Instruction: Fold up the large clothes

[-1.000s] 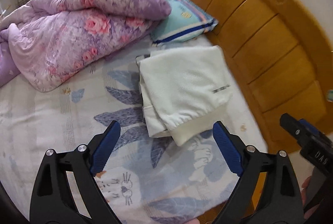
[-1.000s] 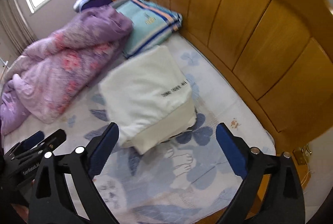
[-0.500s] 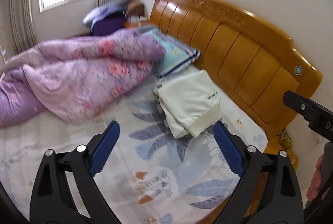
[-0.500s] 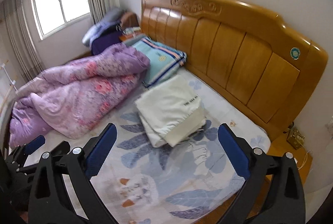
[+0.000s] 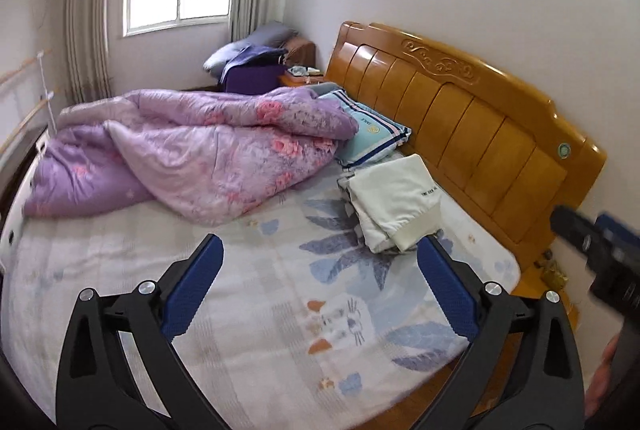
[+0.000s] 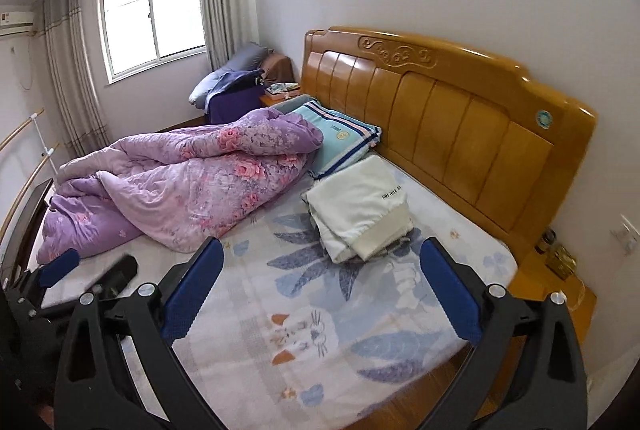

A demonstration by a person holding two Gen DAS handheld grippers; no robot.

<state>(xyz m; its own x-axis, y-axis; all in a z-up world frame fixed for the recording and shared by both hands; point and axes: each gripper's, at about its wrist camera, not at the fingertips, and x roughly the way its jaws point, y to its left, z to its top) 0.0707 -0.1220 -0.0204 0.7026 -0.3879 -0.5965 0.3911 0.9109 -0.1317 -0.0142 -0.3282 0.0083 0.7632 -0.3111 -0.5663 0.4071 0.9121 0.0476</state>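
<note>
The folded white garment [image 5: 394,200] lies at the right of the bed [image 5: 256,294], just beside the wooden headboard [image 5: 472,134], its long axis running from the striped pillow [image 5: 368,134] toward the lower right, ribbed hem nearest the camera. A wide stretch of printed sheet lies bare in the lower middle; the purple quilt [image 5: 192,154] fills the left. The left hand-held gripper [image 5: 320,286] has its jaws opening wide, nothing between them; the right hand-held gripper [image 6: 320,290] also stands wide and empty. Compared with a second ago, both views sit higher and farther back, and the garment looks smaller.
</note>
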